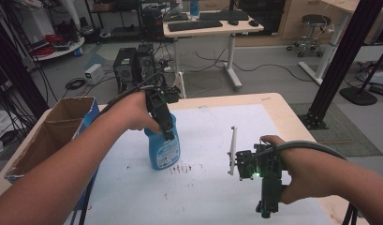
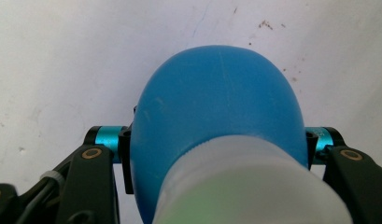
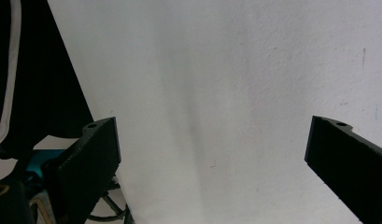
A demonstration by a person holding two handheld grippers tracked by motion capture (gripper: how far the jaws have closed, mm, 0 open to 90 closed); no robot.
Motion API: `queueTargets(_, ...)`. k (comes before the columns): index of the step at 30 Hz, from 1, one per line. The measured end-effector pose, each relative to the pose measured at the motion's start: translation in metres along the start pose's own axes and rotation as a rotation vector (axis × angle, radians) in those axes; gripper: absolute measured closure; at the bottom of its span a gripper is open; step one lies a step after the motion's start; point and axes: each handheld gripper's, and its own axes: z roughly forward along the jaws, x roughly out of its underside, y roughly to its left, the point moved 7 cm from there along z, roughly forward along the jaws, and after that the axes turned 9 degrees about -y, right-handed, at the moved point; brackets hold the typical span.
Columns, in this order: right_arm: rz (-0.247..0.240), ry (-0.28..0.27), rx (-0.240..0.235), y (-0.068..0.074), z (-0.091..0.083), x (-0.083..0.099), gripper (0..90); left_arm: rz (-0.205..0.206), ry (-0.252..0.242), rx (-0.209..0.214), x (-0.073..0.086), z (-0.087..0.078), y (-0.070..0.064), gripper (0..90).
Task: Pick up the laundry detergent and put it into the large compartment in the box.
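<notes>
Nearest me, the right claw [image 1: 239, 165] hung over the white paper sheet [image 1: 217, 197] that covered the desk [image 1: 283, 112], its jaws spread wide with nothing between them. Just off its outer side a thin white stick-like piece [image 1: 233, 149] stood nearly upright; I couldn't tell whether it was fixed to the claw or loose.

Ahead and across from it, the left claw [image 1: 166, 133] came down from above onto a blue plastic spray bottle with a printed label [image 1: 162, 149]. Its jaws were closed against the two flanks of the bottle's rounded shoulder, just under the pale collar [image 2: 244, 182]. The bottle stood on the sheet directly beneath that claw, long axis vertical, neck up into the hand. Which way its nozzle faced I couldn't make out.

The hold looked risky to me: the pads bore on a smooth, curving shoulder, so a lift could let the bottle slip down, or swing and tip if any liquid shifted. A hard squeeze might also dent the plastic wall.

A scatter of small reddish specks [image 1: 180, 168] lay on the sheet just to the right-claw side of the bottle. Beyond the left claw's outer side sat an open brown cardboard box [image 1: 53, 129].
</notes>
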Motion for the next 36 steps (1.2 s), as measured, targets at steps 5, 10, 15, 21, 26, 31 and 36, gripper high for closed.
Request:
queueTargets(5, 0.003, 0.007, 0.005, -0.001, 0.000, 0.001, 2.5, 0.009, 0.020, -0.005, 0.003, -0.020, -0.001, 40.0)
queueTargets(10, 0.006, 0.003, -0.002, 0.001, -0.001, 0.000, 2.5, 0.023, 0.047, 0.015, 0.007, -0.041, -0.006, 39.9)
queueTargets(15, 0.001, 0.005, 0.002, 0.001, -0.002, -0.002, 2.4, 0.030, 0.069, 0.035, 0.009, -0.072, -0.014, 39.9)
queueTargets(21, -0.012, 0.010, -0.001, 0.000, -0.002, -0.005, 2.4, 0.015, 0.072, 0.061, 0.010, -0.100, -0.018, 39.8)
queueTargets(26, -0.010, 0.010, -0.006, 0.002, -0.002, -0.006, 2.5, 0.018, 0.073, 0.056, 0.012, -0.130, -0.021, 39.8)
queueTargets(31, -0.012, 0.004, -0.002, 0.001, -0.004, -0.007, 2.5, 0.000, 0.069, 0.049, 0.016, -0.155, -0.022, 39.8)
queueTargets(36, -0.034, 0.011, -0.001, 0.000, -0.002, -0.009, 2.5, -0.032, 0.047, 0.038, 0.022, -0.179, -0.020, 39.9)
